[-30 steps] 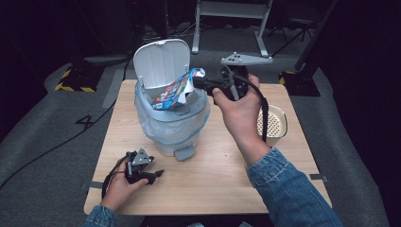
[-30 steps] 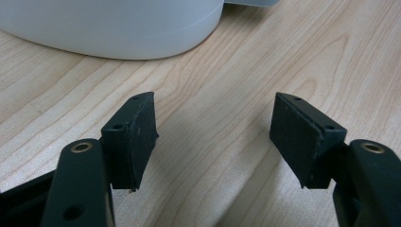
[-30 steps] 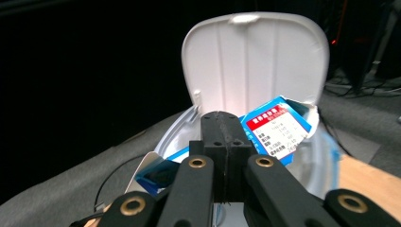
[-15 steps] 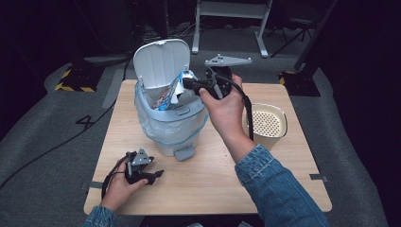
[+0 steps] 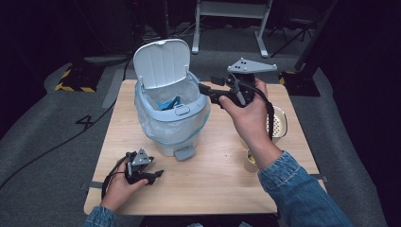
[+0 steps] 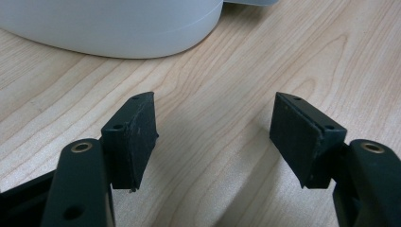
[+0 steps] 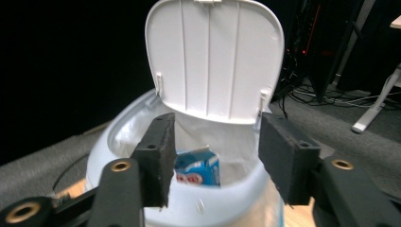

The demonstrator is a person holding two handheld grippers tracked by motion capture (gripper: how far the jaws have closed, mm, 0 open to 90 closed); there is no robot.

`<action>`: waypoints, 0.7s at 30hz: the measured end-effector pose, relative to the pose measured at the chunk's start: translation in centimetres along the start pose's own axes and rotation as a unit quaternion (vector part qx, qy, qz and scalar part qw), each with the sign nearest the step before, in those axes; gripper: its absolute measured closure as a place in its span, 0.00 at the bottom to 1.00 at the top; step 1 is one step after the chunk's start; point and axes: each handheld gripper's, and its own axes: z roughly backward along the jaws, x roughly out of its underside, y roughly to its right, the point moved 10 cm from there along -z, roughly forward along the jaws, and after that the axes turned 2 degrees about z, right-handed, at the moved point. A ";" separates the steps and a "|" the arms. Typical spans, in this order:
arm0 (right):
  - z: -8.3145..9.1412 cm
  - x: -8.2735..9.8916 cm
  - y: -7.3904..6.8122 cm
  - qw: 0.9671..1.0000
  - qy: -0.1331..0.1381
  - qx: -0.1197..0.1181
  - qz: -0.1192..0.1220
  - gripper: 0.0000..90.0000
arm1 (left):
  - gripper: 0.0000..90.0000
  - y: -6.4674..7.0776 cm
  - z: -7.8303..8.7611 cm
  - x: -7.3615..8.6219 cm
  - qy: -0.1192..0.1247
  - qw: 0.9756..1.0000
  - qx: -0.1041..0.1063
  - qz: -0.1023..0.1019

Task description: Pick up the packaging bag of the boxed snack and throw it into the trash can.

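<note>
inside the white pedal bin (image 5: 172,125), lid up, a blue carton (image 7: 197,168) lies in the liner, below and just beyond the right hand-held gripper (image 5: 206,86). its jaws have just been opening and stand apart by the rim, nothing between them. left hand-held gripper (image 5: 158,175) rests released on the worktop (image 5: 217,179) near the bin's base.

There is one white bin (image 5: 172,113) on one wooden table (image 5: 217,179). One blue carton (image 7: 198,166) lies inside the bin. There are two grippers, the left gripper (image 5: 158,174) at 7 o'clock and the right gripper (image 5: 204,84) at 1 o'clock. One round strainer (image 5: 278,124) sits at 3 o'clock.
</note>
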 end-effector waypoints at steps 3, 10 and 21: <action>1.0 0.7 0.2 1.000 -0.012 -0.007 0.009 0.46 | 0.36 0.1 0.0 0.0 0.001 1.000 0.003 0.004; 4.1 2.4 0.7 0.999 -0.014 -0.026 0.037 0.32 | 0.36 -0.2 0.5 0.5 -0.002 1.000 0.006 0.000; 8.9 5.3 2.7 0.998 -0.012 -0.047 0.043 0.24 | 0.36 -0.2 0.5 0.5 -0.001 1.000 0.007 0.001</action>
